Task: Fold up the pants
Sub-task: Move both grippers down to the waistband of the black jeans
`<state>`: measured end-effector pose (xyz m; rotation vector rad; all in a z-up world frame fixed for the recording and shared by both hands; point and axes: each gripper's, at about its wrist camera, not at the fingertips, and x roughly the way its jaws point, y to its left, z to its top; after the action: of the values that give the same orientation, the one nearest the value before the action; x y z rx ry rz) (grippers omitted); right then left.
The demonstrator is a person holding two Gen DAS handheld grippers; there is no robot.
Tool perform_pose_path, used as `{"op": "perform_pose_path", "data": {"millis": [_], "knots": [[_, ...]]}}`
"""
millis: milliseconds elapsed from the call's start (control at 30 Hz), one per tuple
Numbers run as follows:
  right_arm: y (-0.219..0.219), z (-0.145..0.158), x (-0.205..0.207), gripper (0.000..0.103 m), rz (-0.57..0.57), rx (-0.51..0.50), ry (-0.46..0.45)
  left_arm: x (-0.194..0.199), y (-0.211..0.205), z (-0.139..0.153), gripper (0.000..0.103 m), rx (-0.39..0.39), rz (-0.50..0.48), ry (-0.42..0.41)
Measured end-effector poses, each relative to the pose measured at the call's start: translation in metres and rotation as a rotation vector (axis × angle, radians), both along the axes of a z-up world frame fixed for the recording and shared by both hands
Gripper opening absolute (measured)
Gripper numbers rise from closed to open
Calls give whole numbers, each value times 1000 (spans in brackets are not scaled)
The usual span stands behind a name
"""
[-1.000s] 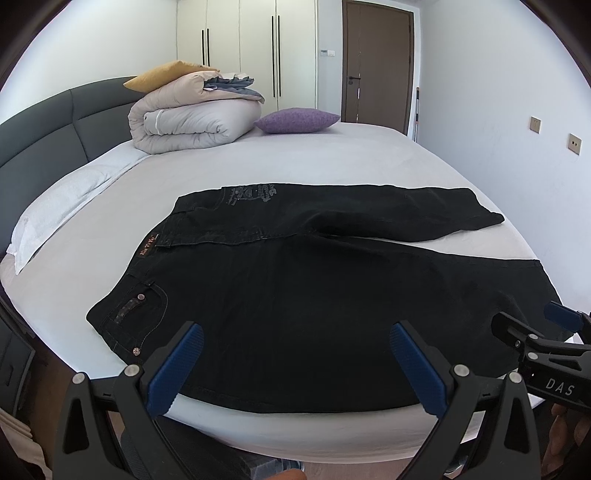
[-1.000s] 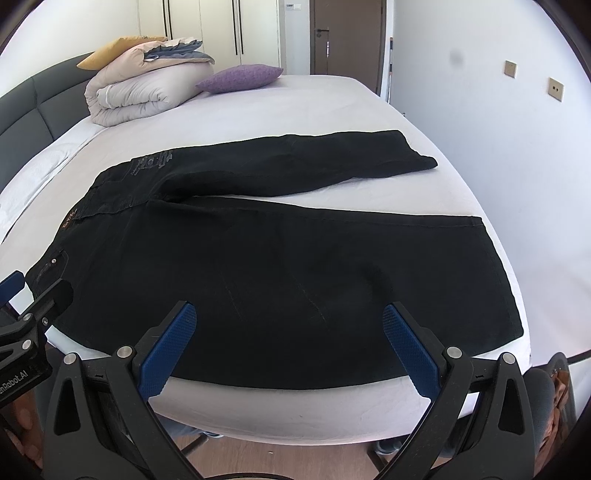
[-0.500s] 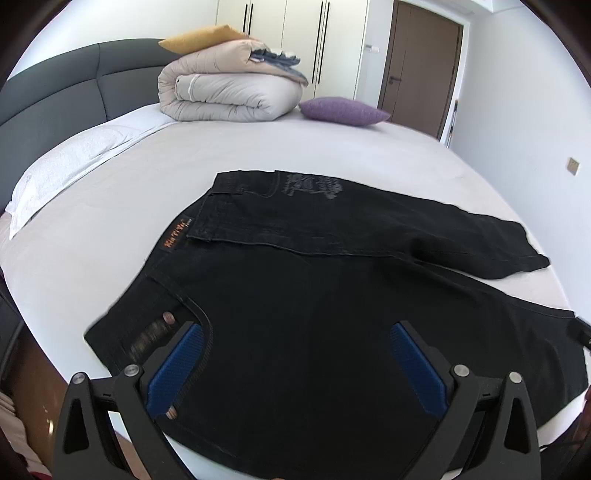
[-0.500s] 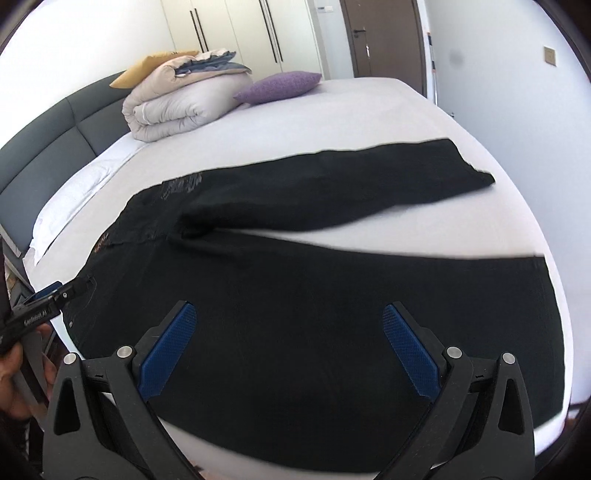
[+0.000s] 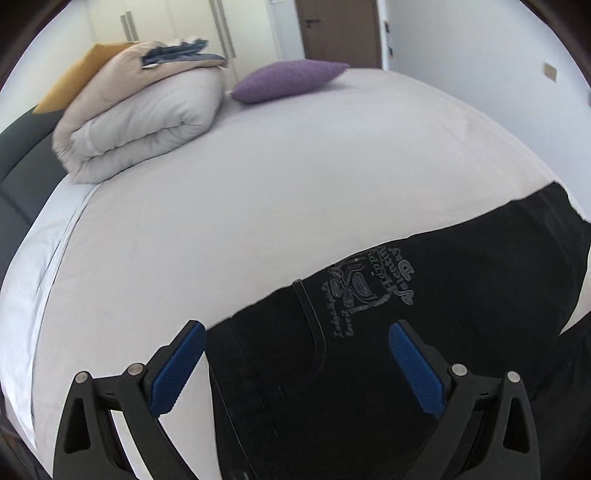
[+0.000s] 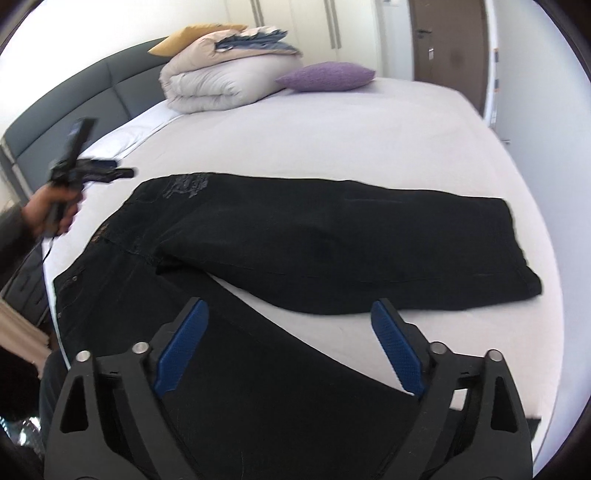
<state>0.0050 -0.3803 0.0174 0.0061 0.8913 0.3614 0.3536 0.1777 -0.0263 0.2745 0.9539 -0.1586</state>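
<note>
Black pants are laid flat on the white bed, legs spread in a V, waistband toward the headboard side. In the right wrist view, the near leg runs under and between the fingers of the right gripper, and the far leg lies ahead of it, hem off to the right. The right gripper's jaws are seen apart, blue pads clear of the fabric, nothing clamped; they have just been closing a little, with only the near leg below them. In the left wrist view, the waistband end of the pants with its grey embroidered print sits directly ahead of and between the fingers of the left gripper. Its jaws are wide apart, nothing pinched. The left gripper is also seen from the right wrist view, blurred, held in a hand just left of the waistband, over the sheet. Farther ahead, a folded duvet, a purple pillow and a yellow pillow are stacked near the grey headboard.
</note>
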Motion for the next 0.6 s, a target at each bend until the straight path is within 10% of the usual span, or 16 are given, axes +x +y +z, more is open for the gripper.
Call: {"op": "perform_pose_path", "data": {"millis": [233,600], "knots": [[6,-21,18,76,142,31,53,70,-8,-40,88,66,-168,172],[29,-44,45,71,220,55,101,78,-12,-90,79,39,-233,325]]}}
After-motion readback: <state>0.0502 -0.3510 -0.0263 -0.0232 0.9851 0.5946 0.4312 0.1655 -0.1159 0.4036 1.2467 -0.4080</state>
